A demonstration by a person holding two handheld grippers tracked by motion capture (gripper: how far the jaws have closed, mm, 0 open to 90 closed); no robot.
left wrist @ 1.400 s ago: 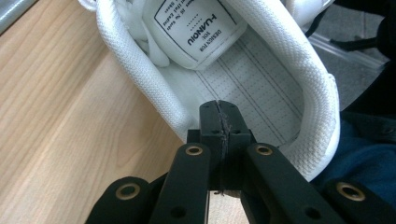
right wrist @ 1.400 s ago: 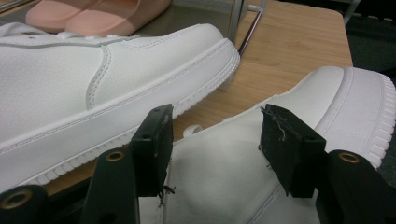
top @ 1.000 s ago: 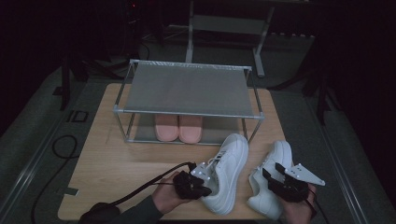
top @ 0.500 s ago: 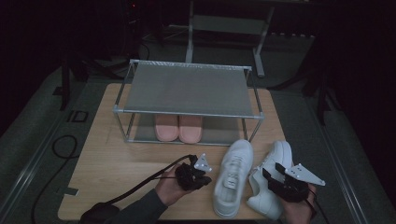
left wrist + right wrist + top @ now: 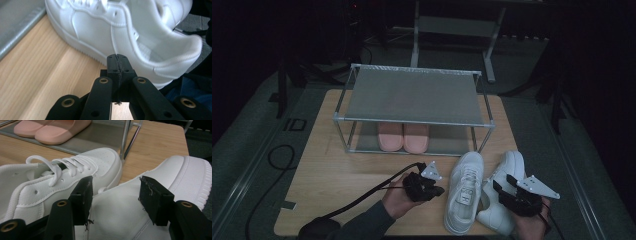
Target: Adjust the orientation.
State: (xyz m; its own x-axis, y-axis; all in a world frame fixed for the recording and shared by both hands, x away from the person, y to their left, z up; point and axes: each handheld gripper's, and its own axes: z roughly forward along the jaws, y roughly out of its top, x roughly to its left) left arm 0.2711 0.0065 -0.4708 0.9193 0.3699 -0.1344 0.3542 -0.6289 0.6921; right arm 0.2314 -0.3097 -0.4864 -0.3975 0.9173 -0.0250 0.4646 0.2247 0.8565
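Left gripper view, tongs (image 5: 117, 58) shut, empty

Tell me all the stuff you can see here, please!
White sneakers: two, white, side by side on the near right of the table, left one, right one.
Slippers: two, pink, on the lower shelf of the rack.
Shoe rack: one, grey metal, at the middle of the table, top shelf bare.
Table: one, light wood.
Metal stand: one, grey, behind the table in the dark.
Left tool: one, black, shut, empty, beside the left sneaker.
Right tool: one, black, open, its jaws either side of the right sneaker.
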